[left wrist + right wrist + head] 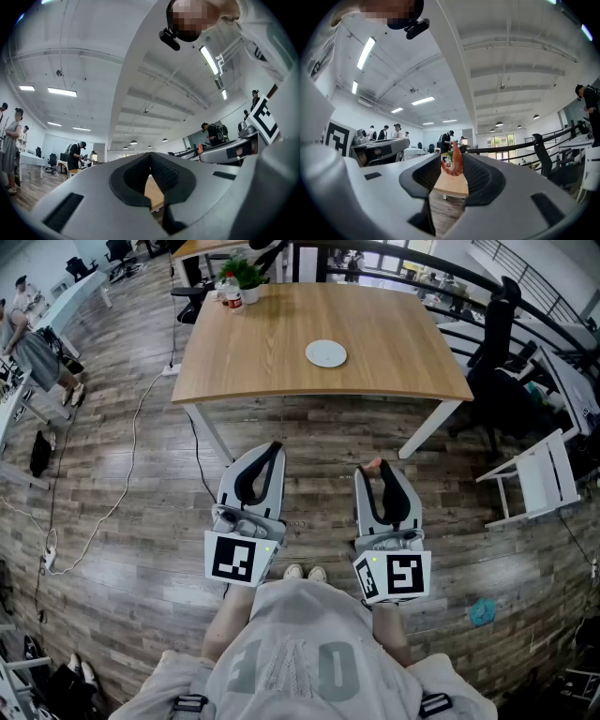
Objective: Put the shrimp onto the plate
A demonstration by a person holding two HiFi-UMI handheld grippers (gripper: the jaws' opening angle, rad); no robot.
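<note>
The shrimp [455, 163] was off the table, pinched upright between the tips of the right gripper [379, 468], which the person held low over the wooden floor [141, 521], near their own body and well apart from the plate [326, 353]. In the head view it showed only as a small pink speck at the jaw tips, too small for its shape to be read. In the right gripper view its orange-pink, curved body stood out more clearly, though its lower end sat between the dark ribbed pads. That gripper's jaws stood fairly wide lower down and narrowed at the tips, where they pressed on the shrimp from both sides. The left gripper [274, 448] hung just beside it, level with it. Its jaw tips met, with nothing between them, leaving only the hollow behind the tips, through which a slice of tabletop showed in the left gripper view. The person's hands were hidden under the marker cubes [232, 558]; only their shirt and the toes of their shoes [305, 572] showed below. The white round plate lay bare near the middle of the light wooden table [262, 352], which stood ahead of both grippers. At the table's far left corner stood a potted plant [246, 277] with a bottle [232, 294] just beside it, its label unreadable. A white folding chair [534, 479] stood to the right of the table, cut partly by the frame's edge.
</note>
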